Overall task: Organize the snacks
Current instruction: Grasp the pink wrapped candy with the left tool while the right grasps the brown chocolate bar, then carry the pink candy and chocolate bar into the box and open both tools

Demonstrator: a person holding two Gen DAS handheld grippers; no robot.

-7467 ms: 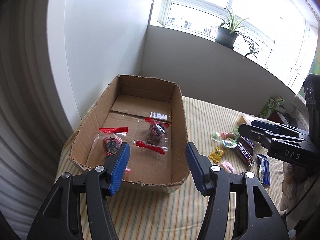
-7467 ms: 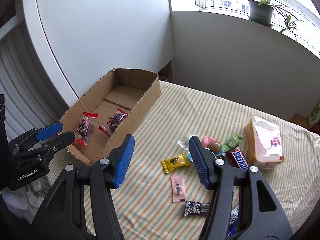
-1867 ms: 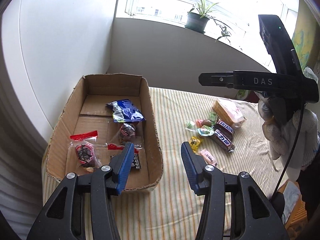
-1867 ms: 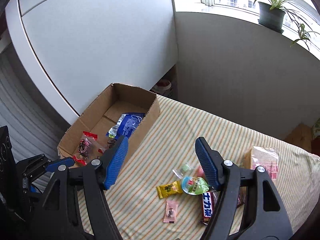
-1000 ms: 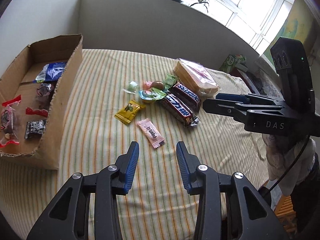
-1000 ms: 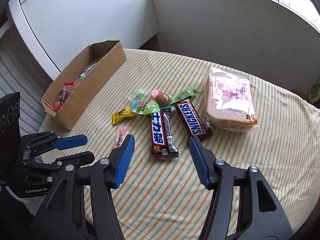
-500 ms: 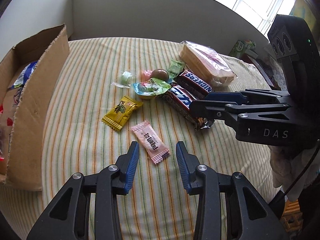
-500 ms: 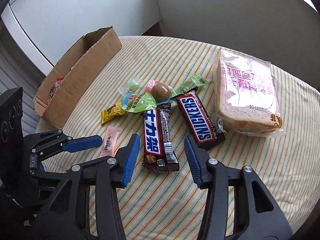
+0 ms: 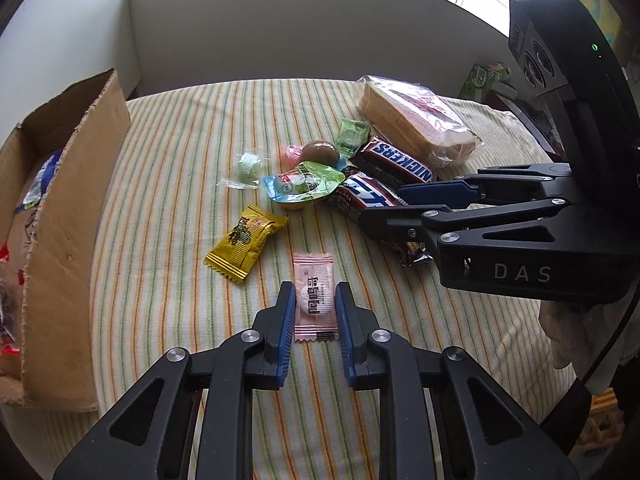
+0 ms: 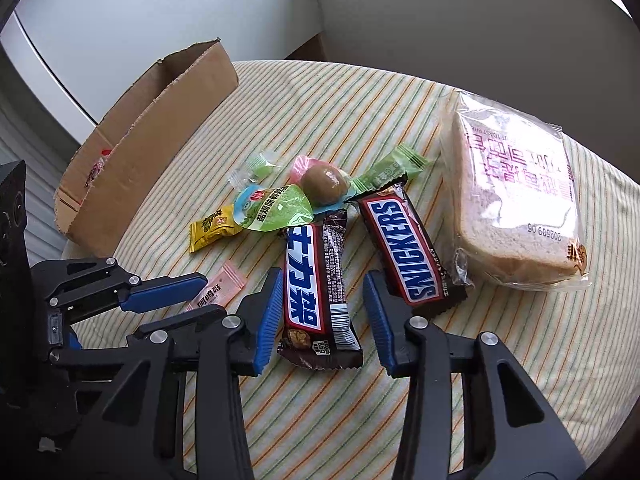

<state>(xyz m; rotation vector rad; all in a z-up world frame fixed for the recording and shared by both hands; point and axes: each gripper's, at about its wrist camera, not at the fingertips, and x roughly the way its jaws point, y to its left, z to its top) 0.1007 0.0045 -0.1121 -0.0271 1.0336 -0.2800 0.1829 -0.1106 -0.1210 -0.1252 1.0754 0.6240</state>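
Note:
My left gripper [image 9: 315, 300] is open, its blue fingers astride a pink candy packet [image 9: 313, 296] lying flat on the striped cloth; the packet also shows in the right wrist view [image 10: 218, 287]. My right gripper [image 10: 322, 292] is open, its fingers on either side of the near end of a Chinese-labelled Snickers bar [image 10: 314, 288]. A second Snickers bar [image 10: 408, 250] lies just to its right. The cardboard box [image 9: 68, 216] at the left holds several snacks.
Between the box and the bars lie a yellow packet [image 9: 245, 240], a green jelly cup [image 9: 304, 186], a brown ball candy [image 9: 320, 152], a clear-wrapped green sweet [image 9: 247, 168] and a green packet [image 9: 351, 134]. A bagged bread loaf [image 10: 516, 196] lies at the right.
Both grippers have moved down and forward to the cloth. The left fingers have narrowed around the pink packet. The right fingers now flank the Chinese Snickers bar.

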